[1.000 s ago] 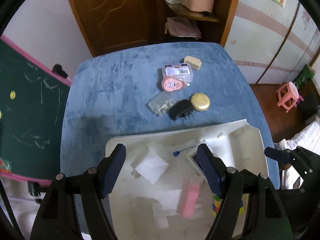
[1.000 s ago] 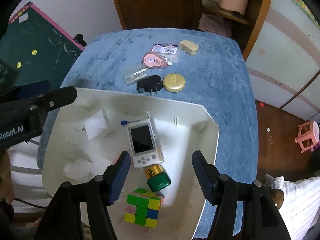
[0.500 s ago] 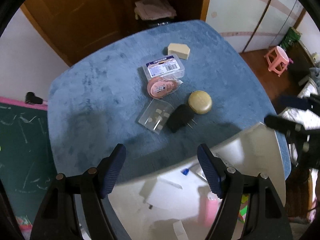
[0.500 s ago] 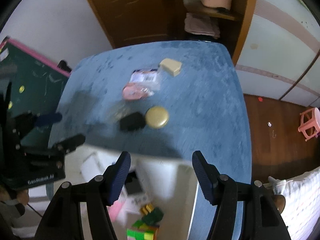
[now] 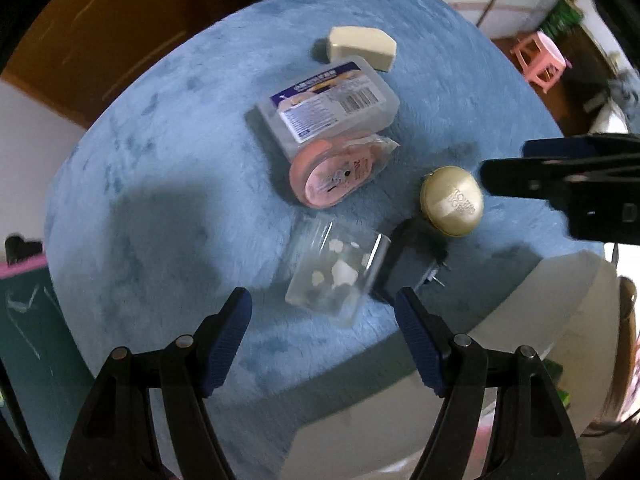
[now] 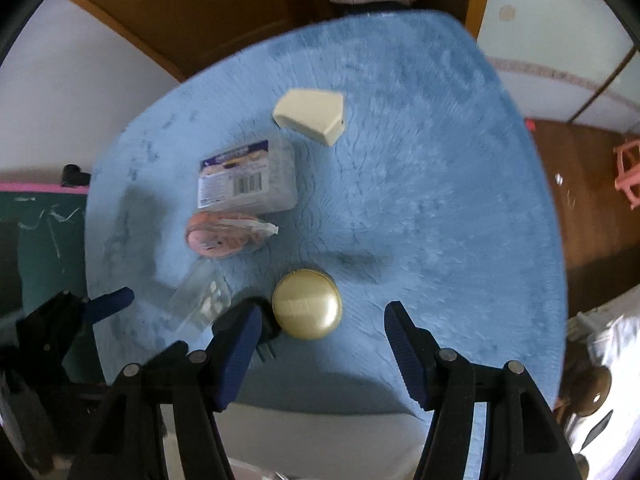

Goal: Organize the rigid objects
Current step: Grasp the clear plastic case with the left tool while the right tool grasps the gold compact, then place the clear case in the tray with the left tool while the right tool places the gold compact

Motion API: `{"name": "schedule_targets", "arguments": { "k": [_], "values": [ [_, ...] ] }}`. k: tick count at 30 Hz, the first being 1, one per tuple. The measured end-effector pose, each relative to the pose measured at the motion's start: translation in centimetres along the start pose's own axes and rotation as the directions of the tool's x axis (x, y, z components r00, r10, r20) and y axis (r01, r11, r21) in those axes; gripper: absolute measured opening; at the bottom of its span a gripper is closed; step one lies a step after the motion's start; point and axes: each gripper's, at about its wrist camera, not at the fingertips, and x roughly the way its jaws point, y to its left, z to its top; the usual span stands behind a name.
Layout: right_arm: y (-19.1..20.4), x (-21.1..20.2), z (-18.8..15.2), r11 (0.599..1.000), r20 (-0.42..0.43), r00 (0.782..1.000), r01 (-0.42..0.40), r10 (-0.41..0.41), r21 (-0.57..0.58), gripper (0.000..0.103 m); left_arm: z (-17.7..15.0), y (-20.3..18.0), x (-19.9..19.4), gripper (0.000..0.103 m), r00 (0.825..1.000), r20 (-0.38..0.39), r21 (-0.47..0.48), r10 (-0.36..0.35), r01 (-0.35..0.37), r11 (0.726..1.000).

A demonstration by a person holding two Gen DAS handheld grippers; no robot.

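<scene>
Both grippers have moved forward off the white tray and over the blue table since a second ago; the items on the table now fill both views and the tray has dropped to the near edge

Left gripper [image 5: 322, 320]: jaws spread wide, nothing between them. It sits over the clear packet [image 5: 336, 270], which lies just ahead of the fingertips. The black plug [image 5: 408, 260] touches the packet's right side, prongs pointing right

Right gripper [image 6: 320, 330]: also wide open, holding nothing. The gold tin [image 6: 307, 303] lies between and just ahead of its fingertips. Its left finger [image 6: 236, 354] covers part of the plug [image 6: 266, 346] in that view

Rest of the cluster, all on the blue table [image 5: 160, 160]:
- pink tape roll [image 5: 332, 174], in a clear wrapper, just beyond the packet
- clear labelled box [image 5: 328, 106], touching the far side of the tape roll
- cream block [image 5: 362, 46], furthest out, just beside the box; can't tell if they touch

Gold tin is just beside the plug on its far right; contact unclear

White tray [image 5: 532, 320] is at the near edge of the table in the left view; its contents are too blurred to read. The right gripper shows as a dark shape at the right edge of the left view, just beside the tin
</scene>
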Motion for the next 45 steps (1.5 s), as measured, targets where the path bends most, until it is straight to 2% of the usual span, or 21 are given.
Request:
{"name": "schedule_targets", "arguments": {
  "k": [7, 16, 21, 24, 25, 28, 32, 36, 45],
  "values": [
    [0.5, 4.0, 0.9, 0.998, -0.086, 0.996, 0.036, -0.031, 0.058, 0.065, 0.5, 0.6, 2.6, 0.077, 0.999, -0.040, 0.011, -0.027, 0.028, 1.000],
    [1.1, 6.1, 1.1, 0.994, -0.120, 0.991, 0.068, -0.058, 0.082, 0.065, 0.0, 1.6, 4.3, 0.077, 0.997, -0.046, -0.053, -0.069, 0.067, 0.996],
    [3.0, 6.8, 0.6, 0.990, -0.118, 0.985, 0.134, -0.129, 0.036, 0.065, -0.9, 2.0, 4.5, 0.077, 0.997, -0.039, -0.083, -0.064, 0.061, 0.995],
    [3.8, 7.1, 0.2, 0.982, -0.110, 0.977, 0.188, -0.185, 0.018, 0.059, -1.2, 2.1, 5.2, 0.076, 0.998, -0.032, -0.114, -0.054, 0.050, 0.992],
    [4.2, 7.3, 0.0, 0.980, -0.107, 0.975, 0.196, -0.194, 0.015, 0.056, -0.9, 1.5, 5.5, 0.071, 0.998, -0.029, -0.119, -0.051, 0.047, 0.992],
    [4.5, 7.3, -0.4, 0.981, -0.102, 0.976, 0.194, -0.191, 0.021, 0.055, -0.9, 0.6, 5.3, 0.053, 1.000, -0.009, -0.115, -0.019, 0.018, 0.993],
    [3.4, 6.5, -1.0, 0.986, -0.103, 0.982, 0.161, -0.156, 0.043, 0.055, -1.7, 0.2, 4.4, 0.052, 0.999, 0.021, -0.127, 0.030, -0.027, 0.991],
    [1.2, 4.7, -1.0, 0.990, -0.079, 0.990, 0.121, -0.116, 0.066, 0.055, -2.2, 0.1, 2.2, 0.052, 0.997, 0.061, -0.162, 0.051, -0.040, 0.986],
    [0.8, -3.0, -3.0, 0.999, 0.054, 0.998, 0.032, -0.035, 0.043, 0.055, -3.9, -0.2, -6.2, 0.052, 0.979, 0.189, -0.218, 0.078, -0.036, 0.975]
  ]
}}
